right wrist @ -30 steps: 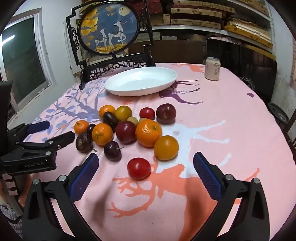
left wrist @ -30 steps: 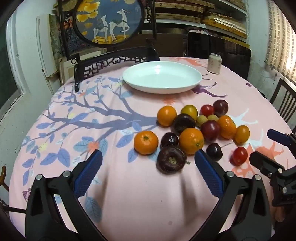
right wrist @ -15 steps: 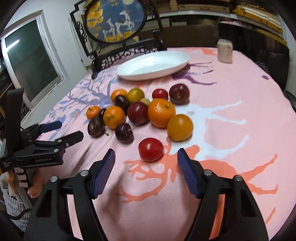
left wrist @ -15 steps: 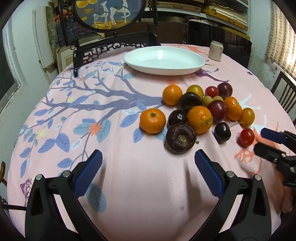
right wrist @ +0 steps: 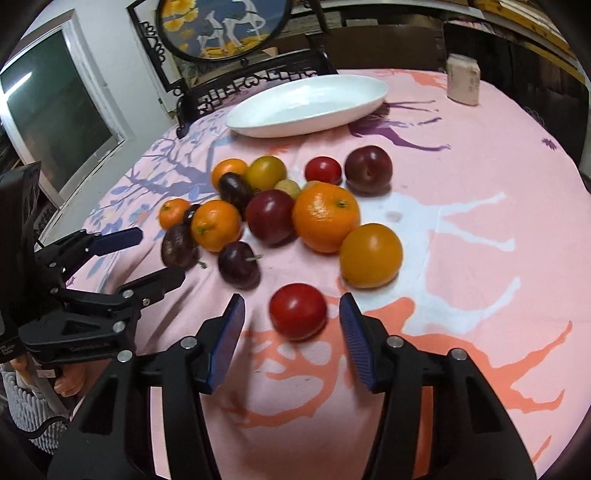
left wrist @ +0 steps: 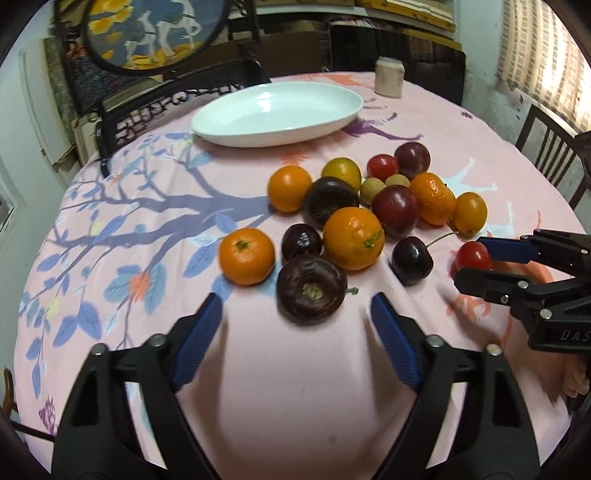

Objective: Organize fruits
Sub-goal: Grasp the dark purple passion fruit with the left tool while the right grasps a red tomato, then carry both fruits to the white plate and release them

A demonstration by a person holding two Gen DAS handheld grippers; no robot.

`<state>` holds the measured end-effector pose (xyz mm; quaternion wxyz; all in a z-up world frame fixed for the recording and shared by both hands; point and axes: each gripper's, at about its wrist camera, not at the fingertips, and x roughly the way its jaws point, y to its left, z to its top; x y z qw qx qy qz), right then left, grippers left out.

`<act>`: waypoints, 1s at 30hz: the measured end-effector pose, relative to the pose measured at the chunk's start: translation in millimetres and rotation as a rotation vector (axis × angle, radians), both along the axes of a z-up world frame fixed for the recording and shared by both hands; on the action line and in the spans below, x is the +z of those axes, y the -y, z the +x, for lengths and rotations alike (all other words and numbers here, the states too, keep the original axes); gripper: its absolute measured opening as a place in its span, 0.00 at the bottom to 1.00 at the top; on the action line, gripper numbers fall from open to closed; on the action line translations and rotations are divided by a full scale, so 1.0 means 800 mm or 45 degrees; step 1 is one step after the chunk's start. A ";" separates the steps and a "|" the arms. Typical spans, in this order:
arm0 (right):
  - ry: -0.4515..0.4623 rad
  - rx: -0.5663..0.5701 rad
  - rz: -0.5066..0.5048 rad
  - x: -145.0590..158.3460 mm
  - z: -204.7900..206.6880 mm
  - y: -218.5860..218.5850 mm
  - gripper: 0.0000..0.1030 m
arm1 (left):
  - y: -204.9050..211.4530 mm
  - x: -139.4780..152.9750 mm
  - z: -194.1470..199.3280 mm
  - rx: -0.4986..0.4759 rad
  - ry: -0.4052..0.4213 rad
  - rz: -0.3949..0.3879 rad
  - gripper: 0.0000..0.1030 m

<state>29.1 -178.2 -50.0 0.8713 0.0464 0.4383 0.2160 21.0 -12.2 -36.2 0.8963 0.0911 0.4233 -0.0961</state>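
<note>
Pink cloth [left wrist: 295, 387] with a blue tree print covers the round table in the left wrist view. At the far side lies a white oval dish [left wrist: 343, 114], and a pale can [left wrist: 388, 77] stands behind it. Beyond the table I see a dark carved chair [left wrist: 177, 99] and a round framed picture of deer [left wrist: 155, 33]. The fruits are in a loose pile in the middle of the cloth. My left gripper [left wrist: 295, 332] is open, and its blue pads [left wrist: 197, 339] stand just before a dark wrinkled fruit [left wrist: 312, 290] without touching it. A mandarin [left wrist: 246, 255] lies to the left of this fruit.

From the right wrist view, the same pink cloth shows coral and white deer shapes. A window [right wrist: 55, 110] is in the white wall at the left, and the dish [right wrist: 258, 127] lies near the table's far edge. My right gripper [right wrist: 291, 332] is open, with one finger on each side of a red tomato [right wrist: 297, 311]. The pads [right wrist: 354, 343] are near to it but apart from it. The tomato rests on the cloth at the near side of the pile, just in front of a yellow-orange tomato [right wrist: 370, 254].
</note>
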 end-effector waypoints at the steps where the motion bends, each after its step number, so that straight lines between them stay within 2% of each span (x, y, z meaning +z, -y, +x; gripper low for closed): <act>1: -0.003 -0.003 -0.002 0.000 0.001 0.001 0.46 | 0.002 -0.002 0.004 -0.007 -0.011 0.003 0.73; 3: -0.004 -0.001 0.001 0.000 0.002 0.003 0.44 | 0.005 -0.009 0.013 -0.027 -0.053 0.005 0.58; 4: -0.005 0.000 0.003 0.000 0.002 0.004 0.43 | 0.004 -0.011 0.015 -0.035 -0.070 -0.013 0.56; 5: -0.006 0.003 0.004 -0.001 0.002 0.003 0.41 | 0.003 -0.010 0.015 -0.039 -0.072 -0.034 0.45; 6: -0.006 0.007 0.006 -0.001 0.002 0.004 0.37 | 0.002 -0.009 0.016 -0.046 -0.072 -0.048 0.40; 7: -0.008 0.013 0.010 -0.001 0.003 0.005 0.34 | 0.001 -0.010 0.017 -0.046 -0.075 -0.051 0.40; 13: 0.005 0.013 0.046 0.003 -0.001 0.008 0.32 | 0.001 -0.005 0.010 -0.054 -0.059 -0.069 0.39; 18: 0.062 0.038 0.068 0.036 0.006 0.009 0.32 | -0.010 0.028 0.015 -0.021 -0.003 -0.084 0.39; 23: 0.160 0.003 0.067 0.091 0.067 -0.001 0.32 | -0.018 0.071 0.071 0.030 0.048 -0.075 0.39; 25: 0.177 -0.020 0.101 0.104 0.110 -0.008 0.32 | -0.019 0.080 0.107 0.056 0.055 -0.076 0.39; 30: 0.136 -0.076 0.119 0.091 0.211 -0.027 0.32 | -0.018 0.075 0.188 0.111 0.036 -0.097 0.40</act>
